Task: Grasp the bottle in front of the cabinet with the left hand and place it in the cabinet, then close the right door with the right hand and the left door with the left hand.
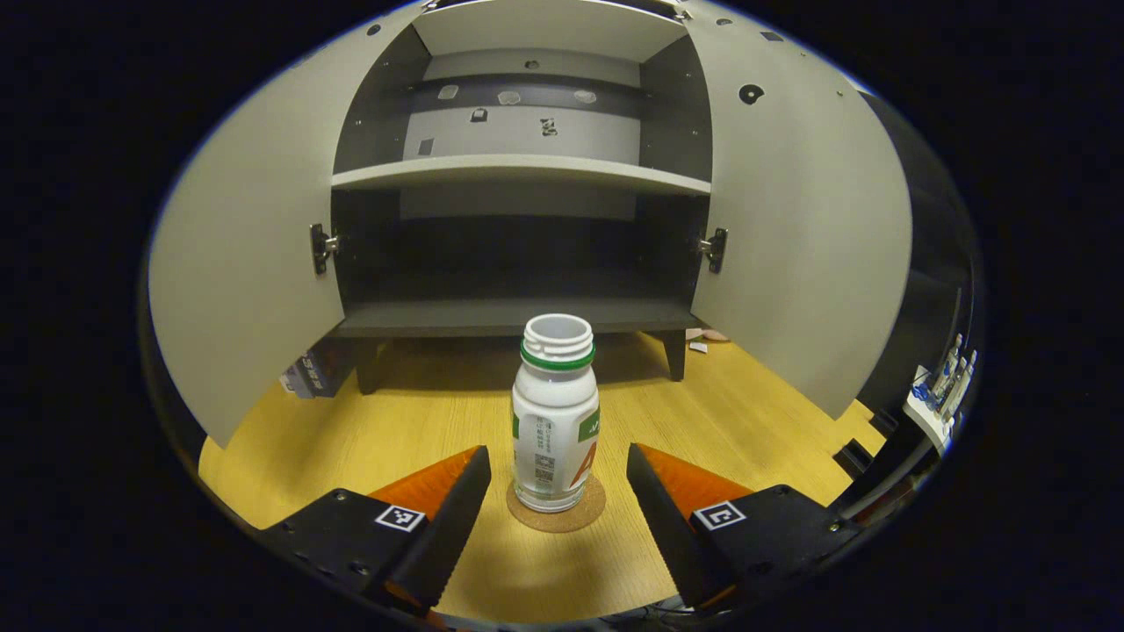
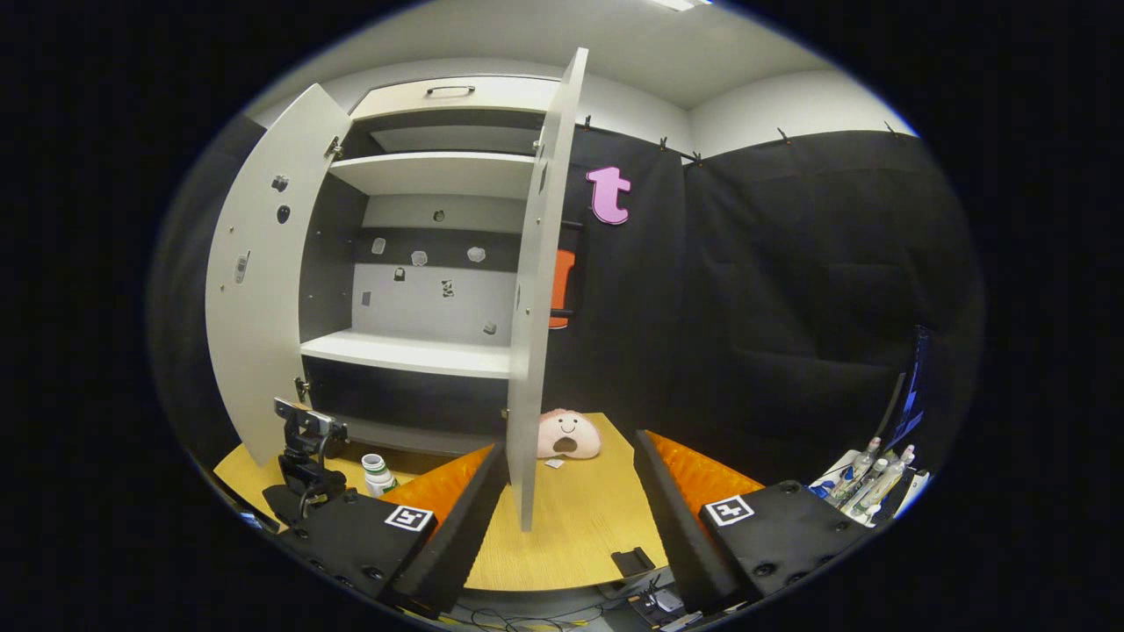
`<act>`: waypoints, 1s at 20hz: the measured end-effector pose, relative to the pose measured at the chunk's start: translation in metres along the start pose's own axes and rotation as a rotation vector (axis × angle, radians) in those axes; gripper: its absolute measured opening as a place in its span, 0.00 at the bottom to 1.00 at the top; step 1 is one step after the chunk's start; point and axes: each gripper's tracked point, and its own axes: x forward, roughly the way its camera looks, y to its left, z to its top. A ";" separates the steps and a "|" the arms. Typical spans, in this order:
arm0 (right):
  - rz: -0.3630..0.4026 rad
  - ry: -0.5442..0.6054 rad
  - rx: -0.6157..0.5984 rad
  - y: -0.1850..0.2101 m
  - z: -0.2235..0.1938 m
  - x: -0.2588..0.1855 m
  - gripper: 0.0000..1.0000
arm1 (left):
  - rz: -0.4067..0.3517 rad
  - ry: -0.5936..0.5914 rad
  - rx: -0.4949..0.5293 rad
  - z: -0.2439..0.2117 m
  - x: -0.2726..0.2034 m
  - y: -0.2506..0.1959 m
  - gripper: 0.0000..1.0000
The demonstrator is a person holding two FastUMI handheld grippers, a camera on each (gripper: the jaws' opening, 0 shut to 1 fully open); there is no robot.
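Left tongs (image 1: 558, 505): released, jaws spread wide, nothing between the pads yet.
Bottle (image 1: 555, 414): I see it upright on a coaster (image 1: 556, 512), just ahead, centred between my jaws.
Step in hand: I'd advance level and clench on the body below the neck.
Right tongs (image 2: 569, 491): released, flanking the right door (image 2: 537, 298) edge.
Cabinet (image 1: 518, 318): beyond, both doors open.
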 end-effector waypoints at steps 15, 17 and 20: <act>-0.023 0.044 0.017 -0.026 -0.017 0.039 0.96 | -0.041 -0.035 0.025 0.084 -0.001 0.003 0.74; -0.009 0.046 0.029 -0.025 -0.020 0.044 0.96 | -0.053 -0.102 0.016 0.129 -0.013 0.001 0.73; 0.020 0.050 0.071 -0.023 -0.025 0.051 0.97 | -0.072 -0.115 0.007 0.157 -0.017 -0.007 0.71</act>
